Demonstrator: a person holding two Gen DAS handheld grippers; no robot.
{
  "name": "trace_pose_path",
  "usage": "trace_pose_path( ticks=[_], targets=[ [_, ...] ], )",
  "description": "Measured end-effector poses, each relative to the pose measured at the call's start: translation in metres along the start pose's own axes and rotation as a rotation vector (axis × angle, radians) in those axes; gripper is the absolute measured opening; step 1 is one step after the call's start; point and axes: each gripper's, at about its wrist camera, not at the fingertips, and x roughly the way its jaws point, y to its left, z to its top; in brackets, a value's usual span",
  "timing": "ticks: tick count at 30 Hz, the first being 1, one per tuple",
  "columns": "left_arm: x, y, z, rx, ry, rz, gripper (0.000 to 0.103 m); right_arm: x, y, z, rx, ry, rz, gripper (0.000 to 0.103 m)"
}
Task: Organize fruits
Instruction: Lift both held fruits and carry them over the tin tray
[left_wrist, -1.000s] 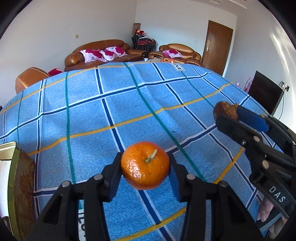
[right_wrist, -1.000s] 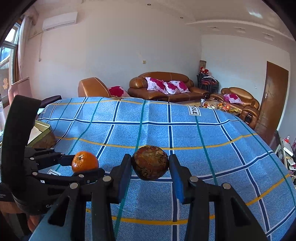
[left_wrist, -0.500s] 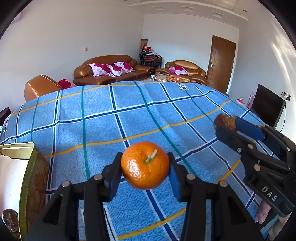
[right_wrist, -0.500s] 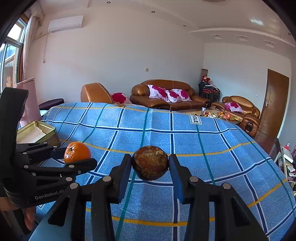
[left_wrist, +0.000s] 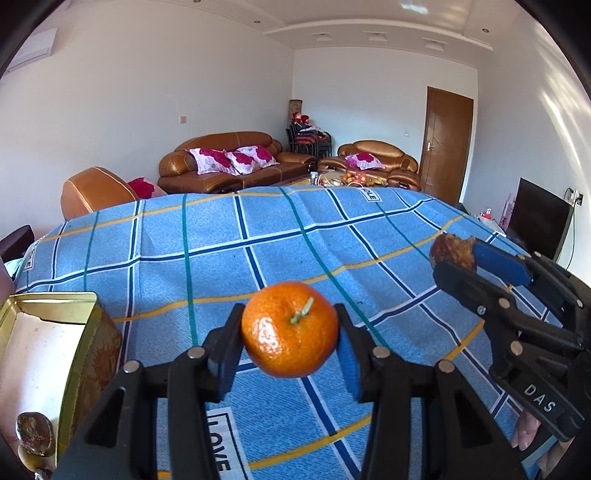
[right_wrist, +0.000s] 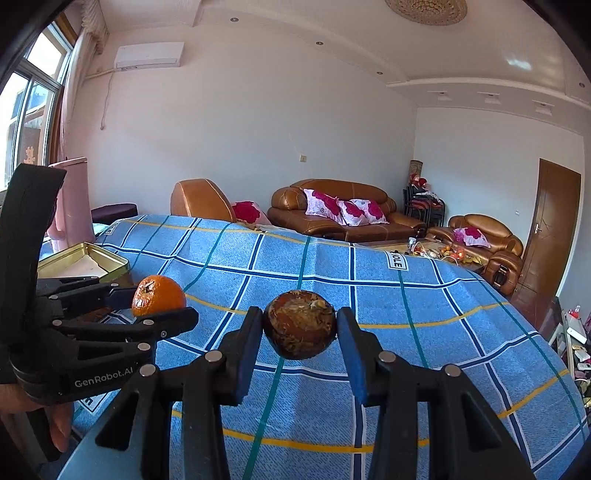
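Left claw (left_wrist: 290, 332) clamps round orange tangerine (left_wrist: 290, 328); right claw (right_wrist: 300, 325) clamps brown withered round fruit (right_wrist: 300, 324); gold tin box (left_wrist: 48, 354) left of left claw.

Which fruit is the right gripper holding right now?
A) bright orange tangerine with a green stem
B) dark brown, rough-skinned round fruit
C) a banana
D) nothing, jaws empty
B: in the right wrist view the right gripper is clamped on the dark brown round fruit, while the orange tangerine sits in the left gripper beside it.
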Motion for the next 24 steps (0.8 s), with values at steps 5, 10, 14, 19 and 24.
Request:
trace_pose_path(
  ticks=[5, 10, 14, 19, 24],
  targets=[
    [-0.009, -0.001, -0.002, 0.015, -0.036, 0.021, 0.048, -0.003, 0.001, 0.0, -0.002, -0.011, 0.0, 0.044],
    [-0.017, -0.003, -0.003, 0.028, -0.07, 0.042, 0.048, -0.006, 0.004, 0.0, -0.011, -0.025, -0.002, 0.044],
    [-0.023, -0.001, -0.005, 0.02, -0.094, 0.057, 0.048, -0.01, 0.007, -0.001, -0.024, -0.045, 0.006, 0.044],
    [-0.032, 0.001, -0.007, 0.02, -0.127, 0.077, 0.048, -0.016, 0.016, -0.001, -0.061, -0.07, 0.024, 0.044],
    [-0.04, 0.001, -0.009, 0.03, -0.157, 0.092, 0.048, -0.02, 0.023, -0.002, -0.087, -0.088, 0.041, 0.044]
  ],
)
